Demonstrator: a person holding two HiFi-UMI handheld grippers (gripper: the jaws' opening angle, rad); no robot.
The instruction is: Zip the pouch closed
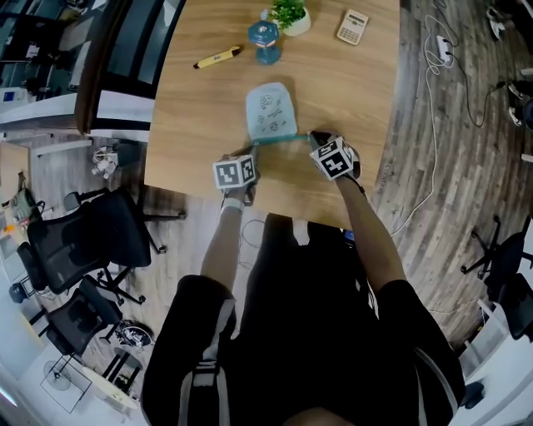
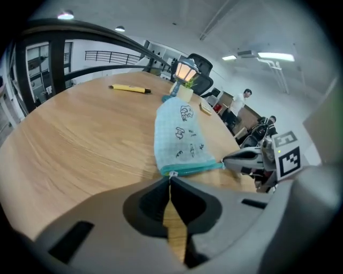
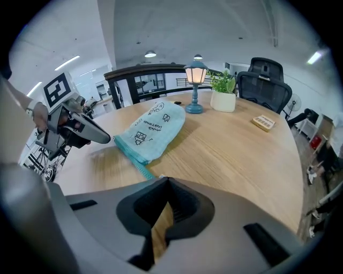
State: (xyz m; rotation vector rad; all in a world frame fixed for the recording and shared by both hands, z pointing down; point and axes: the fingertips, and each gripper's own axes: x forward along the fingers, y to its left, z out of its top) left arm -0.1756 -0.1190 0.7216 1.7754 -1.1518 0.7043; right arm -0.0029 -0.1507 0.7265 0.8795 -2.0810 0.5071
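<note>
A light blue pouch (image 1: 271, 111) with small drawings lies flat on the wooden table (image 1: 191, 125), its teal zipper edge (image 1: 279, 139) turned toward me. My left gripper (image 1: 252, 150) is at the left end of that edge, jaws shut on the small metal zipper pull (image 2: 172, 174). At the edge's right end my right gripper (image 1: 313, 136) is shut on the tip of the teal zip tape (image 3: 143, 170). In the left gripper view the pouch (image 2: 179, 136) stretches away from the jaws, and the right gripper (image 2: 226, 159) touches its far corner.
Behind the pouch stand a blue lantern lamp (image 1: 265, 40) and a potted plant (image 1: 291, 17), with a calculator (image 1: 352, 26) to the right and a yellow marker (image 1: 218, 57) to the left. The table's near edge (image 1: 250, 204) runs just under my grippers. Office chairs (image 1: 92, 241) stand at left.
</note>
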